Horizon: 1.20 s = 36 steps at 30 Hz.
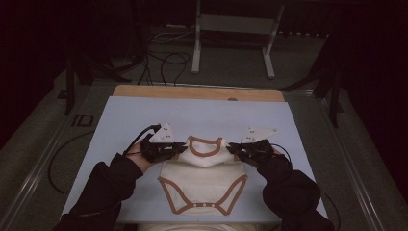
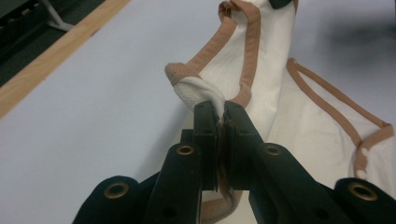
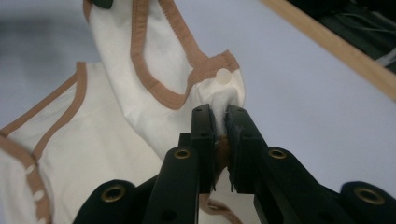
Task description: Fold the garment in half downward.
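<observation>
On the pale table (image 1: 120, 120), white bodysuit (image 1: 204, 180) shoulders clamped by left hand-held gripper (image 1: 180, 148) and right hand-held gripper (image 1: 232, 148), snap button (image 3: 223, 75) in right gripper view.

Looks like a lab / recording setup, not a home. Dark room w/ dull grey carpet floor (image 1: 231, 67). Black cables (image 1: 163, 62) lie loose on the floor at the far side, near a pale metal frame stand (image 1: 231, 29). Work surface is a pale blue sheet (image 1: 144, 115) over a light wooden board (image 1: 192, 92), on a grey metal-edged table (image 1: 48, 159).
</observation>
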Each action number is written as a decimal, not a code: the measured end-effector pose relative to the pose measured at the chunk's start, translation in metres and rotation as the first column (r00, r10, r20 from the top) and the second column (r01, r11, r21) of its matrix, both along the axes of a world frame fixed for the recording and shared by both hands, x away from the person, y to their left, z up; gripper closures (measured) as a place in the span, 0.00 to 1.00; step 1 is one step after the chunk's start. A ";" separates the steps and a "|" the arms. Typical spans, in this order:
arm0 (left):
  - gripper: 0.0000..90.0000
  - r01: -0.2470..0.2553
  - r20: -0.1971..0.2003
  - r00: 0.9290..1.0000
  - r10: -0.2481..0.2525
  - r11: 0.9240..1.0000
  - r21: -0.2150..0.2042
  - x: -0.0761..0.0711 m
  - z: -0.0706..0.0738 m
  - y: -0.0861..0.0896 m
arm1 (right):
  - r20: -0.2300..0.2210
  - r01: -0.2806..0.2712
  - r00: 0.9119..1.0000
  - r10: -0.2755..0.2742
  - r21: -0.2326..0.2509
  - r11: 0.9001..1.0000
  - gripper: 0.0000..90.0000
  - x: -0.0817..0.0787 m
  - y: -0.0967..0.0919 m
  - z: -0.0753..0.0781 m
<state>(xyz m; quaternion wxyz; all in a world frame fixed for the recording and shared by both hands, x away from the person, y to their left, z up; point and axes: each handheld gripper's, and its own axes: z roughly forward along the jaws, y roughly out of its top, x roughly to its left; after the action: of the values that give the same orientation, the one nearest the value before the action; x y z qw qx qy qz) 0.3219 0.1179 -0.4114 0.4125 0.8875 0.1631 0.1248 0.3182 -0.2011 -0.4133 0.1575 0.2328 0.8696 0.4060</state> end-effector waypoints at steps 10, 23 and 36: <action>0.94 0.041 -0.014 0.999 -0.041 0.999 0.022 -0.025 -0.017 -0.004 | -0.027 -0.018 0.999 0.018 0.007 1.000 0.92 -0.022 -0.003 -0.013; 0.94 0.085 -0.055 0.995 -0.083 0.996 0.041 -0.045 -0.048 -0.002 | -0.079 -0.047 0.996 0.047 0.006 0.999 0.91 -0.049 -0.005 -0.035; 0.94 0.134 -0.092 0.987 -0.130 0.990 0.041 -0.053 -0.063 0.004 | -0.121 -0.058 0.991 0.061 0.029 0.998 0.91 -0.066 -0.010 -0.050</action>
<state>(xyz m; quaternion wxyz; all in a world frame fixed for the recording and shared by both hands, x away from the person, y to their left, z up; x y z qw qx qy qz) 0.2686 0.1216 -0.4742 0.3910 0.9106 0.1193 0.0614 0.2521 -0.2108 -0.4630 0.0893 0.2331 0.8788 0.4066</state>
